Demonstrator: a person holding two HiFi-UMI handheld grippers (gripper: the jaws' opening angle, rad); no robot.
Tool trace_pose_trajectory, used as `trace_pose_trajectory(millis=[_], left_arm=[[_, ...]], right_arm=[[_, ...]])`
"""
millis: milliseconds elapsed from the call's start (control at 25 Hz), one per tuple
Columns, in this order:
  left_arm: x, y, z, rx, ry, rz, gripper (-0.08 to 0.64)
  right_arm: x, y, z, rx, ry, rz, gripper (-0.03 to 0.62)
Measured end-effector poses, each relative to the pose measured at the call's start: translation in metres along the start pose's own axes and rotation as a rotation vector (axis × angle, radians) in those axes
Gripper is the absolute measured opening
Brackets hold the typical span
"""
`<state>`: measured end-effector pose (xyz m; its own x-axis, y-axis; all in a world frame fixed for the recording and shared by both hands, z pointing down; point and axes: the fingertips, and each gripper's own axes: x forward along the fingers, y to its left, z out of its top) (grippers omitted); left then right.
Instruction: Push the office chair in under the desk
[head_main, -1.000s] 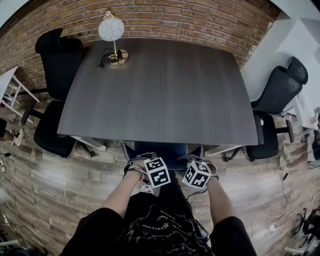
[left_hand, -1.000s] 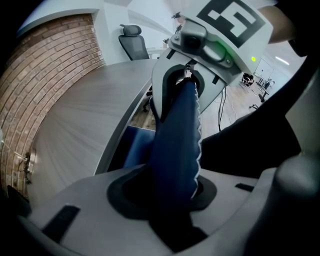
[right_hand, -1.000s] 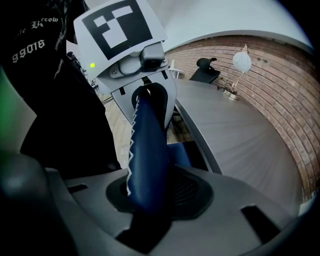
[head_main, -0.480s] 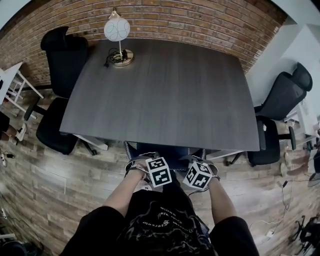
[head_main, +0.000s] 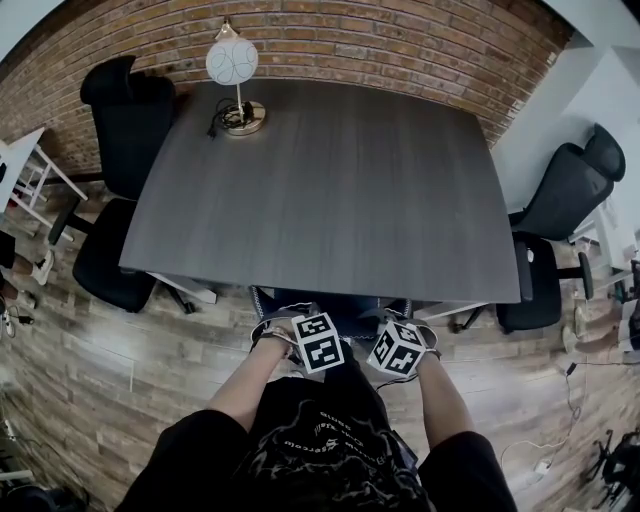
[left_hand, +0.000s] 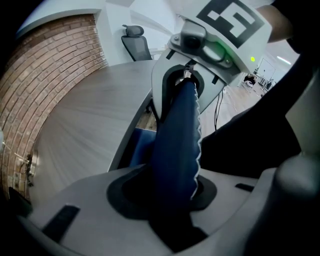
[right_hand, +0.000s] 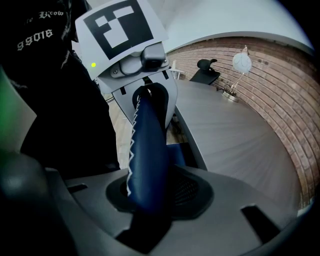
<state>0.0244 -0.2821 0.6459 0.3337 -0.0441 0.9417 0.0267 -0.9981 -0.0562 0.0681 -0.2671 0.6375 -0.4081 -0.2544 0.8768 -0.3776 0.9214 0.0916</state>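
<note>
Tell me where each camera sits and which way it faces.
Head view: on the person's head, looking steeply down at the dark grey wooden desk; forearms, left gripper, right gripper show.
Left gripper view: rides the left gripper, looking along the padded blue chair back it clamps; black clothing at right.
Right gripper view: rides the right gripper, looking the opposite way along it; black clothing at left.
Shared: both gripper views show the opposite gripper, desk, brick wall.

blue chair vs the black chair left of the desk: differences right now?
Colour: the blue chair has white stitching; the black chair shows none. Grip: left gripper and right gripper clamp the blue chair's backrest; the black chair is untouched. Place: blue chair mostly under the desk, black chair beside it. Both are office chairs.
</note>
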Motion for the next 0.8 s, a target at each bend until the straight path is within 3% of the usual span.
trace_pose_trajectory(millis=[800], left_arm=[[0.002, 0.0084, 0.0018, 0.009, -0.007, 0.005, 0.143]], right_arm=[[0.0015, -0.0073, 0.0003, 0.014, -0.005, 0.006, 0.113]])
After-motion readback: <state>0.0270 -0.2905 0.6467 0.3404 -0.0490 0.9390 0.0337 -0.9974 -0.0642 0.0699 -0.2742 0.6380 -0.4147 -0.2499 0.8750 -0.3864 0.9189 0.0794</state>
